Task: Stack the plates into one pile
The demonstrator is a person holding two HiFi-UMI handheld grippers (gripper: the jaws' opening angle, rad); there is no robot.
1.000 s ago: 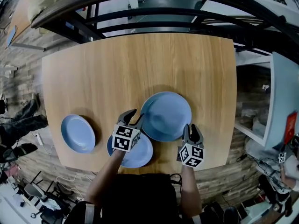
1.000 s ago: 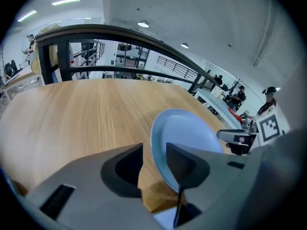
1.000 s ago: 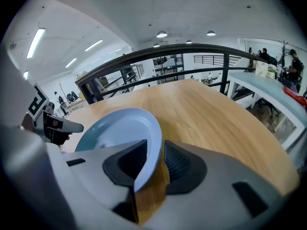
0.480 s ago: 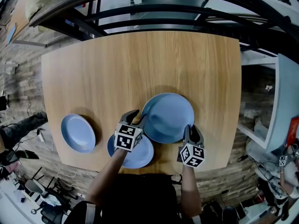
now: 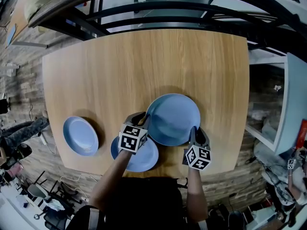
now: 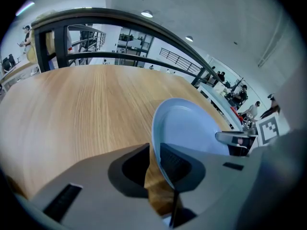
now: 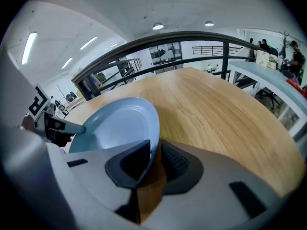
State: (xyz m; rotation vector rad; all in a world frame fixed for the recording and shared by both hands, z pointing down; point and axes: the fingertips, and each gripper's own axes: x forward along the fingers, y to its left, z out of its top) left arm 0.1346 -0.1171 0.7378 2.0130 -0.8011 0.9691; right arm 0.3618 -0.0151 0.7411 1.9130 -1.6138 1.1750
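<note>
Left gripper (image 5: 141,119) freshly closed on rim of large plate (image 5: 173,118), right gripper (image 5: 197,131) clamped opposite

I see a smooth, glossy plate (image 5: 173,119) on a matt, wood-grain table (image 5: 144,66); the right gripper (image 5: 197,132) is matt grey plastic with ribbed black pads (image 7: 173,161).

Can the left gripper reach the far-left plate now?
Probably not yet: the left gripper has just been closing its jaws on the big plate; the far-left plate lies apart, with bare table between.
</note>
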